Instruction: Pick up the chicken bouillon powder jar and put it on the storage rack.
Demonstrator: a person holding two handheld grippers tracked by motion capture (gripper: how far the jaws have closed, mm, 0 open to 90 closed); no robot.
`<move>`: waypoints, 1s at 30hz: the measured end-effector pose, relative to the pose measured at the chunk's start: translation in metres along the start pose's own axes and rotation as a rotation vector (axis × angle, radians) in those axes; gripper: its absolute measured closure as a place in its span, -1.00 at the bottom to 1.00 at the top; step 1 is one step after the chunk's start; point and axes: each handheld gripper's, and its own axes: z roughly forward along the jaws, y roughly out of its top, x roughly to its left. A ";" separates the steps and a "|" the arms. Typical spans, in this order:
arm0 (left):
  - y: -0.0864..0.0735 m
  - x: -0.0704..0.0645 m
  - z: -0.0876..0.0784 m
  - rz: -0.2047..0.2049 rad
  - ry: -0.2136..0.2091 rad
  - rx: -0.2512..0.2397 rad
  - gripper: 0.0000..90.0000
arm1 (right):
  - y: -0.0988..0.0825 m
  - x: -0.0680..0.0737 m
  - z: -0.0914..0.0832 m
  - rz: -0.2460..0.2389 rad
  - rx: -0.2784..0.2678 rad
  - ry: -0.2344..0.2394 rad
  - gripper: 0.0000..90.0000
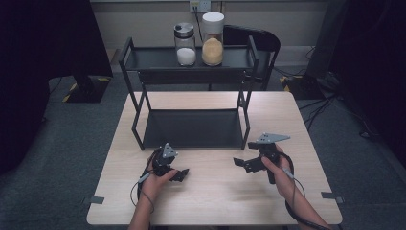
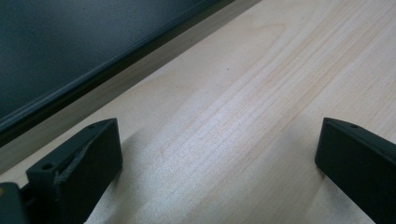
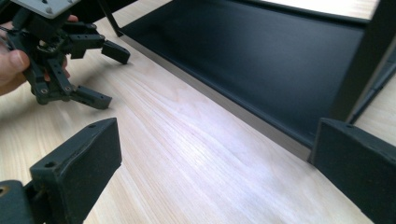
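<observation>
Holding both grippers low over the bare front of the tabletop [image 1: 215,191], we grasp nothing. Left gripper [image 1: 178,173]: jaws spread wide apart, wood grain plain between them in the left gripper view. Right gripper [image 1: 244,163]: jaws likewise wide apart and empty; in its own view the left gripper [image 3: 105,74] hangs farther off, also open.

Nearest thing to both grippers is the black two-tier rack [image 1: 191,129]. It stands at the far middle of the tabletop, its lower shelf [image 3: 261,60] bare, the front lip just ahead of the jaws. Two jars sit side by side on the upper shelf: a jar of white grains [image 1: 185,44] with a dark lid, and a jar of tan grains [image 1: 212,39] with a white lid. They look close together, possibly touching; we cannot tell.

Risks, as we judge them:
- Reaching up to the jars means clearing the top rail; a jaw catching it could jolt the rack and topple a jar.
- The jars stand so close that jaws closing on one may knock its neighbour.
- Smooth glass-like walls may slip in a shallow grip, and a drop from that height could spill grains.
- Trailing cables could snag on the rack legs.

Count: two grippers, two jars, one rack with two shelves, one tabletop, one chair [image 1: 253,38] behind the rack.
</observation>
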 end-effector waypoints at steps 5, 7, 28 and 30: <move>0.000 0.000 0.000 0.000 0.000 0.000 -1.00 | -0.006 -0.003 -0.003 0.001 0.005 -0.005 -0.99; 0.000 0.000 0.000 0.000 0.000 0.000 -1.00 | -0.008 -0.003 -0.004 0.004 0.008 -0.010 -0.99; 0.000 0.000 0.000 0.000 0.000 0.000 -1.00 | -0.030 -0.011 -0.017 0.014 0.022 -0.035 -0.99; 0.000 0.000 0.000 0.000 0.000 0.000 -1.00 | -0.032 -0.012 -0.019 0.015 0.023 -0.038 -0.99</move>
